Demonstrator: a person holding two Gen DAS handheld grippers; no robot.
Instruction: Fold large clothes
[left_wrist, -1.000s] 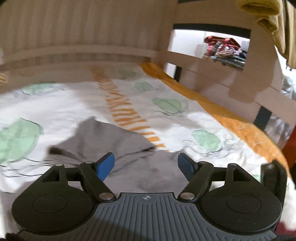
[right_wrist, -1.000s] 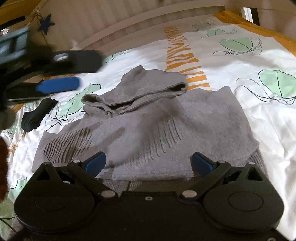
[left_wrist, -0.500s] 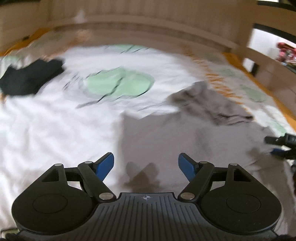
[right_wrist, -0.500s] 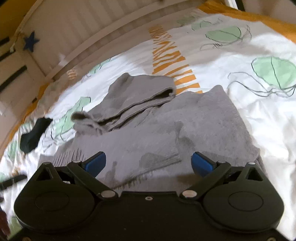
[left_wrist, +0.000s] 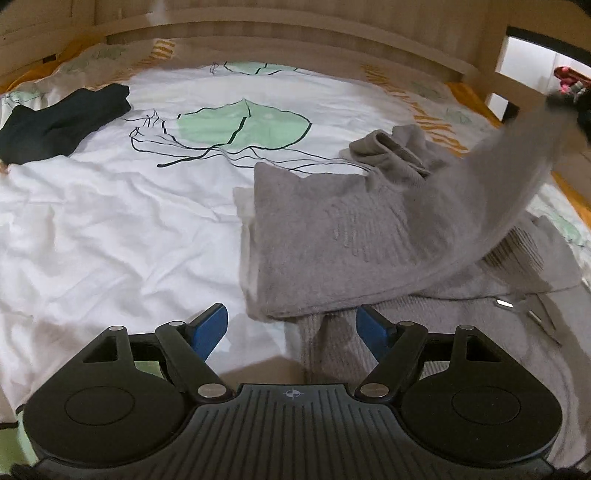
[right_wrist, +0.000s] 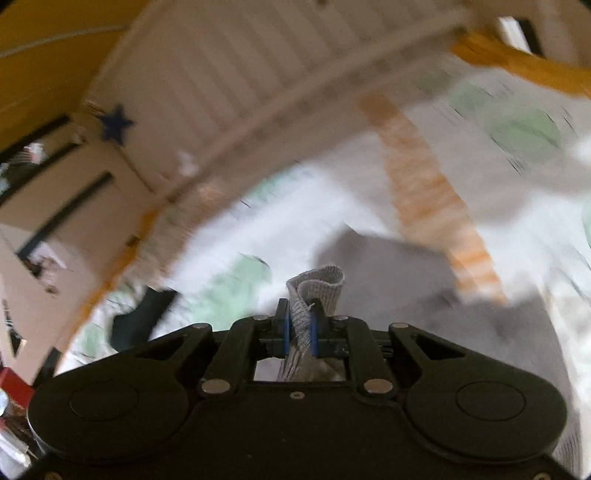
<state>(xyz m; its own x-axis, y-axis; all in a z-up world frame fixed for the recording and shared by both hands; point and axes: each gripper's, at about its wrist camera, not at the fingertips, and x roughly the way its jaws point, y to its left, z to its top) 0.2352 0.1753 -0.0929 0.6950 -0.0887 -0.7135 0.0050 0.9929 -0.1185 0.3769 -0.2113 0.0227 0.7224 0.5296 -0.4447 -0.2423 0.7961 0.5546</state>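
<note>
Soft, warm indoor light falls evenly on the white bedsheet in the left wrist view, sharp except for a motion-smeared grey sleeve at right. The right wrist view is heavily blurred beyond the ribbed cuff. Both curve strongly at the edges.

Left wrist view: sits behind the left gripper, tilted down over the bed, close above the grey hoodie, facing the wooden headboard.

Right wrist view: sits behind the right gripper, angled less steeply towards the same headboard; heavily blurred.

Shared: the bed, the headboard, the hoodie and the dark garment.
</note>
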